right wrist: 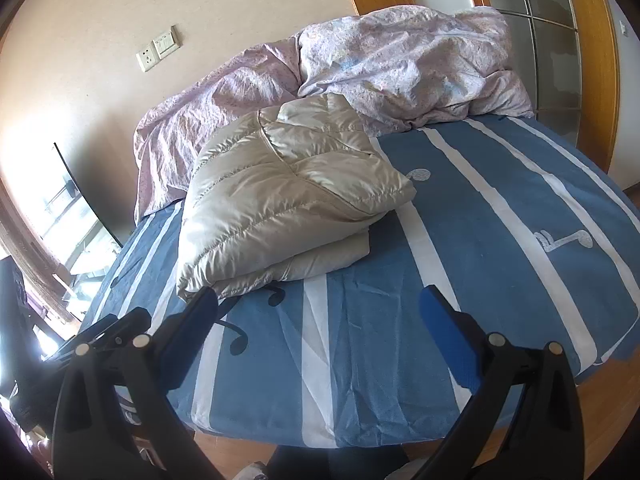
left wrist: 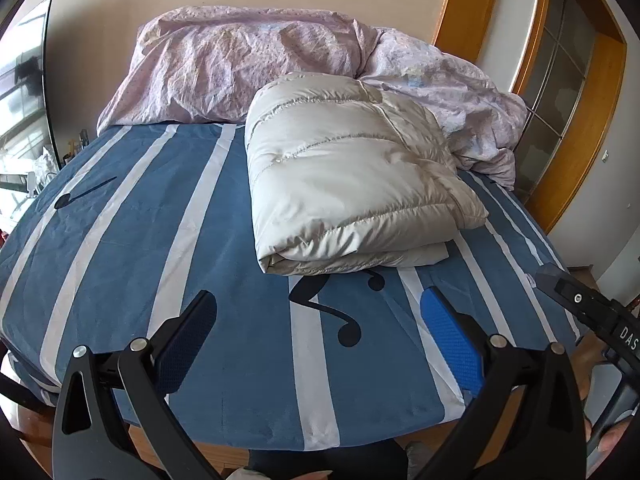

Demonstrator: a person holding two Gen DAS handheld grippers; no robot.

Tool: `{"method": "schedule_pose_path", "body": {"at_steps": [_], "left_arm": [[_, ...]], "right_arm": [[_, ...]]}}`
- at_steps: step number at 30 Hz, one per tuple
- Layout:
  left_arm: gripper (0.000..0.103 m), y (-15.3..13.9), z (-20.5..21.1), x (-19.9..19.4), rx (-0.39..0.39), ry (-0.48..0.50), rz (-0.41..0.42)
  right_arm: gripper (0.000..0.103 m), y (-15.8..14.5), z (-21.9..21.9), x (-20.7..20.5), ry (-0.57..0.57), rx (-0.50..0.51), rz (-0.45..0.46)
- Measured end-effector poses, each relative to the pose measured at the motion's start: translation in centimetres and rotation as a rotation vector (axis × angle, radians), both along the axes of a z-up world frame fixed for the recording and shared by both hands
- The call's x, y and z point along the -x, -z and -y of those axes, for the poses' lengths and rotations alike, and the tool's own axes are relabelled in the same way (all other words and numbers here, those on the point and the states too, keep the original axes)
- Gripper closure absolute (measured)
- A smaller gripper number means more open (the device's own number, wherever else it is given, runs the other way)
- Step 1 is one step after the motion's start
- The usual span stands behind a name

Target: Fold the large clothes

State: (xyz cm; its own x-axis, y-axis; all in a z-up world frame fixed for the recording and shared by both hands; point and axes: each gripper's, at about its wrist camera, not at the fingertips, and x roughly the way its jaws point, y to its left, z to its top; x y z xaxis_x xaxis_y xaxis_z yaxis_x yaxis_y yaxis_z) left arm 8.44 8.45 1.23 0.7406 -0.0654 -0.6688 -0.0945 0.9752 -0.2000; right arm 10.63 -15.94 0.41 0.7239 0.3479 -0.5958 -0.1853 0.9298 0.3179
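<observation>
Left wrist view: both tools, left tool (left wrist: 318, 312) and right tool (right wrist: 318, 316), wide apart, empty, level above bed (left wrist: 240, 360), short of folded jacket (left wrist: 352, 184).

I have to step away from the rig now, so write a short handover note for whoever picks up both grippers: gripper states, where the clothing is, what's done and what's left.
Left gripper: open, empty, held above the near end of the bed.
Right gripper: open, empty, also over the near end.
The cream quilted puffer jacket lies on the blue sheet with white stripes as a folded, layered bundle, its far edge against the crumpled pink duvet.
Done: the jacket looks folded and released.
Left: perhaps neaten the loose lower layers that stick out at the bundle's near edge. No other garment to fold is in view.
</observation>
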Motion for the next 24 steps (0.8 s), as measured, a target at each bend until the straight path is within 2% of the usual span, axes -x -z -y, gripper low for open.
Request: {"method": "schedule_pose_path", "body": {"at_steps": [8,24], "left_arm": [[0.001,0.11,0.13,-0.21,0.024,0.017,-0.006],[0.001,0.04,0.48,-0.15,0.02,0.024,0.0]], "right_arm": [[0.002,0.03,0.25,-0.12,0.003,-0.001,-0.001],[0.002,-0.04,0.45,-0.27,0.005,-0.002,-0.002]]}}
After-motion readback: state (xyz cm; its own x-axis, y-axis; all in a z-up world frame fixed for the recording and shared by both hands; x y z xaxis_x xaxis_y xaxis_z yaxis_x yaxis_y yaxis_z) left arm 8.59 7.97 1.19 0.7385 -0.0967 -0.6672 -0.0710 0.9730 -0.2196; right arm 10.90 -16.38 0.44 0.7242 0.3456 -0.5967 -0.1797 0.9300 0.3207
